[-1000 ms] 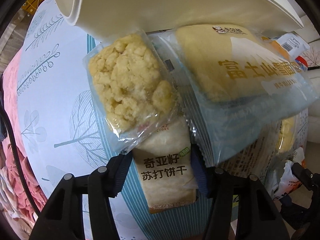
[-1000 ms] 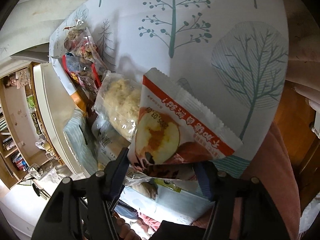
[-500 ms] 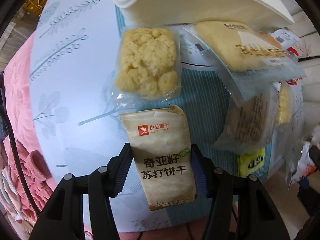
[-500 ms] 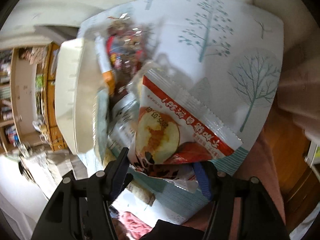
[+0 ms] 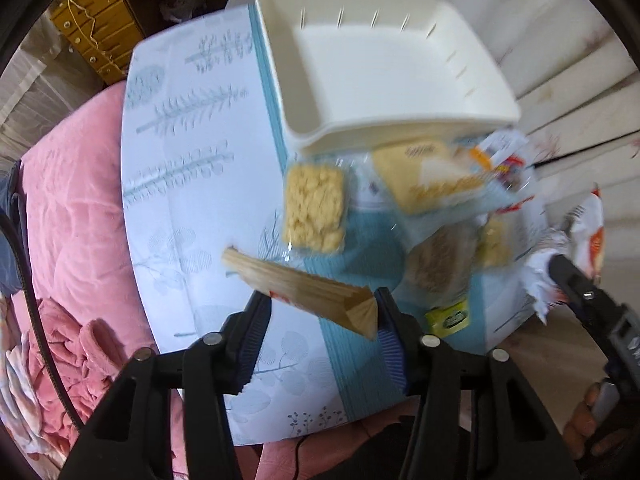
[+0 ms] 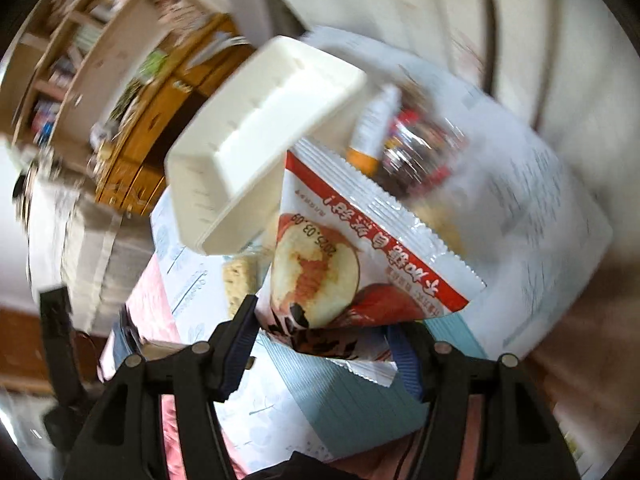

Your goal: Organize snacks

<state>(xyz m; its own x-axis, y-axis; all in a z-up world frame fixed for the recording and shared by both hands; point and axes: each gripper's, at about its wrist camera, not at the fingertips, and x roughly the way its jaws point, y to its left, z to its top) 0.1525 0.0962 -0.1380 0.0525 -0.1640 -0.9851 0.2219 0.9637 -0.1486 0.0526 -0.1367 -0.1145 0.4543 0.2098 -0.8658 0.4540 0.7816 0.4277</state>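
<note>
My left gripper (image 5: 320, 316) hangs high over the table, pointing down. Its jaws are closing on a tan cracker packet (image 5: 304, 284), which lies edge-on and tilted between the pads. Below lie a clear packet of crumbly yellow snack (image 5: 316, 208) and a bread packet (image 5: 432, 184) beside the white tray (image 5: 384, 68), which has nothing in it. My right gripper (image 6: 324, 332) is shut on a red-and-white apple snack packet (image 6: 360, 252), lifted above the pile. The tray (image 6: 256, 128) shows behind it, blurred.
The table wears a white cloth with a tree print (image 5: 192, 184). More wrapped snacks (image 5: 440, 268) crowd its right side. A pink blanket (image 5: 72, 200) lies to the left, wooden drawers (image 5: 100, 20) stand behind. A hand (image 5: 592, 424) carries the right gripper (image 5: 576, 280).
Both grippers have risen away from the table with their packets. The cracker packet has turned from flat to edge-on and the left jaws have narrowed. The right view has rolled.
</note>
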